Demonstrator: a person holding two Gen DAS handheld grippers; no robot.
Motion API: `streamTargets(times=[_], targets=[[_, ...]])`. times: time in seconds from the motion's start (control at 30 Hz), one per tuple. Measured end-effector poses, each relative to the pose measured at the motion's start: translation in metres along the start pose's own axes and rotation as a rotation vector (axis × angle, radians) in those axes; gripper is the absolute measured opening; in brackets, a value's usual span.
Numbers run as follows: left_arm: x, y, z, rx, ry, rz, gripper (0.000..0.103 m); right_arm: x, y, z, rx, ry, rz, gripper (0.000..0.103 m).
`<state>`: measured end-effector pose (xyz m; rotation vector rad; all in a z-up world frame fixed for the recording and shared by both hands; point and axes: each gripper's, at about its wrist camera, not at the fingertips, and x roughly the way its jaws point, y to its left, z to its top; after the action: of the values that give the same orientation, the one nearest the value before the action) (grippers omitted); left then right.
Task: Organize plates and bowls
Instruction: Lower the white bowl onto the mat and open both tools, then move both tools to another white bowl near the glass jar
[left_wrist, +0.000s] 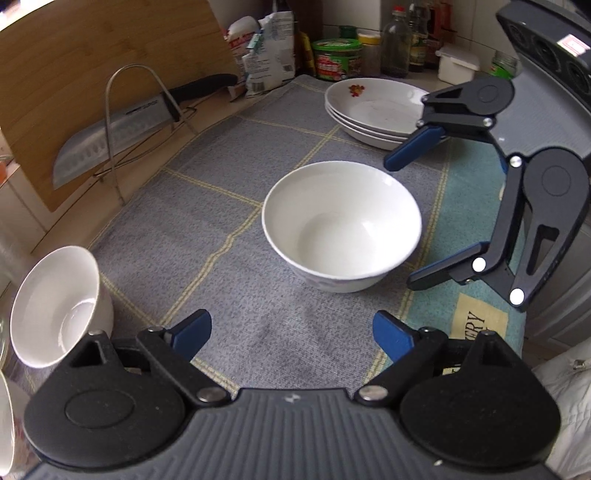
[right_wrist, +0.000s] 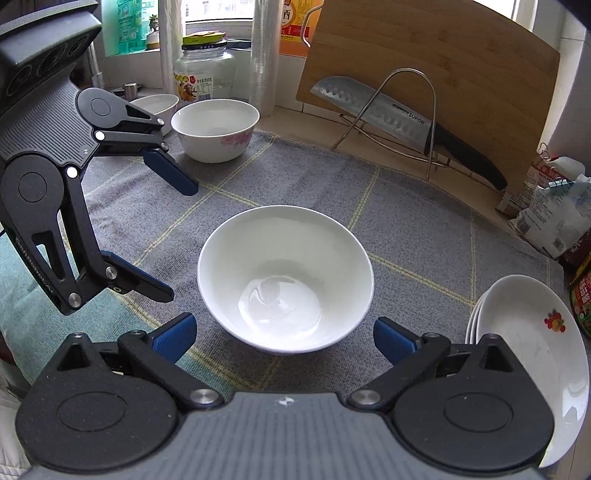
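Observation:
A plain white bowl (left_wrist: 341, 225) (right_wrist: 284, 277) stands upright in the middle of the grey checked mat (left_wrist: 192, 236). My left gripper (left_wrist: 291, 330) (right_wrist: 175, 240) is open, its blue pads a little short of the bowl and apart from it. My right gripper (right_wrist: 284, 330) (left_wrist: 406, 221) is open wide at the bowl's other side, with the near rim in the gap between its fingers and untouched. A stack of three white plates (left_wrist: 376, 107) (right_wrist: 532, 350) with a small fruit print sits at the mat's edge. A flower-printed bowl (right_wrist: 216, 129) (left_wrist: 55, 314) stands opposite.
A cleaver (right_wrist: 373, 110) (left_wrist: 110, 136) leans in a wire rack (right_wrist: 413, 110) against a bamboo cutting board (right_wrist: 443, 62). Jars, bottles and food bags (left_wrist: 269, 48) line the counter's back. Another white bowl (right_wrist: 155, 105) stands behind the flowered one. A teal mat (left_wrist: 469, 206) lies alongside the grey one.

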<state>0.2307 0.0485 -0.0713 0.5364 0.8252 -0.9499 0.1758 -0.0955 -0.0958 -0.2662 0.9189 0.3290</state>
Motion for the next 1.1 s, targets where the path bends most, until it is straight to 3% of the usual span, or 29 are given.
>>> streamTargets(times=[0.17,0.37,0.57,0.93,1.1], targets=[[-0.011,0.007,-0.001,-0.173,-0.03,0.042,0.094,-0.007,-0.001,-0.003,0.036,-0.023,-0.026,0.103],[-0.027,0.02,-0.006,-0.376,-0.056,0.155,0.094,-0.011,0.0,0.002,0.03,-0.061,-0.017,0.103],[-0.046,0.035,-0.022,-0.49,-0.065,0.232,0.096,-0.01,0.013,0.022,0.013,-0.095,-0.011,0.103],[-0.073,0.088,-0.052,-0.479,-0.064,0.226,0.096,0.011,0.064,0.072,0.004,-0.117,-0.051,0.103],[-0.075,0.103,-0.056,-0.324,-0.025,0.219,0.096,0.03,0.081,0.09,-0.028,-0.103,-0.049,0.103]])
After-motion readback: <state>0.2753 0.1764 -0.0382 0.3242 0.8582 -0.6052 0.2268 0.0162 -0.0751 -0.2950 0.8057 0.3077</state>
